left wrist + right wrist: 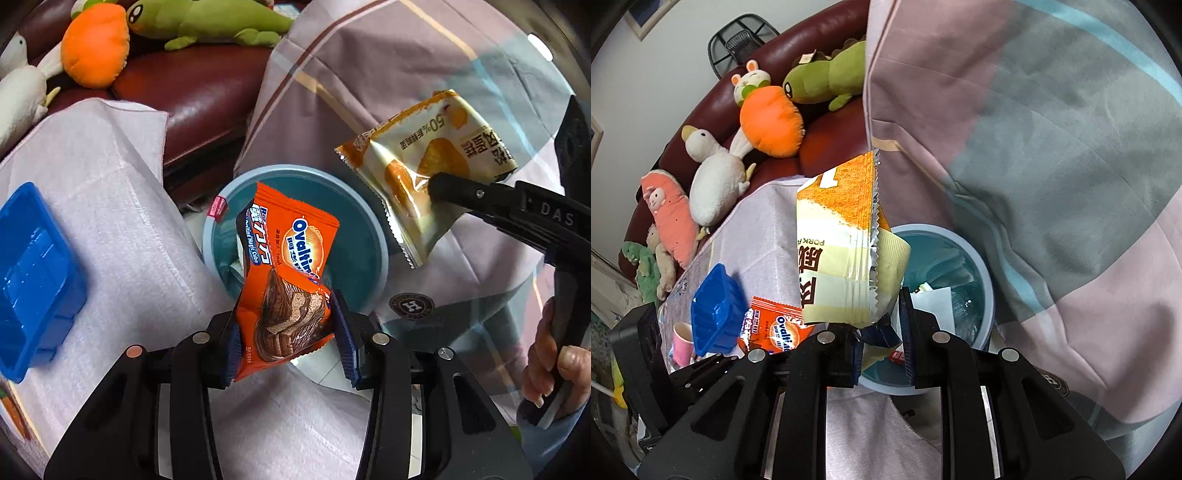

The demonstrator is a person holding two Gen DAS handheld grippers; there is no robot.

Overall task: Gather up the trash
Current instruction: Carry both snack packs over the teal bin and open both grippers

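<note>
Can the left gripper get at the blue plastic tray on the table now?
Probably not yet: the left gripper is shut on the orange Ovaltine wrapper, so its jaws are occupied; the blue plastic tray itself lies uncovered.

home living room. dark red leather sofa [827, 44] lined with plush toys: green dinosaur [827, 75], orange carrot bunny [770, 122], white duck [714, 177]. cloth-covered table [122, 206] in front, patterned blanket [1052, 147] draped beside it, framed picture [646, 16] on the wall.
</note>
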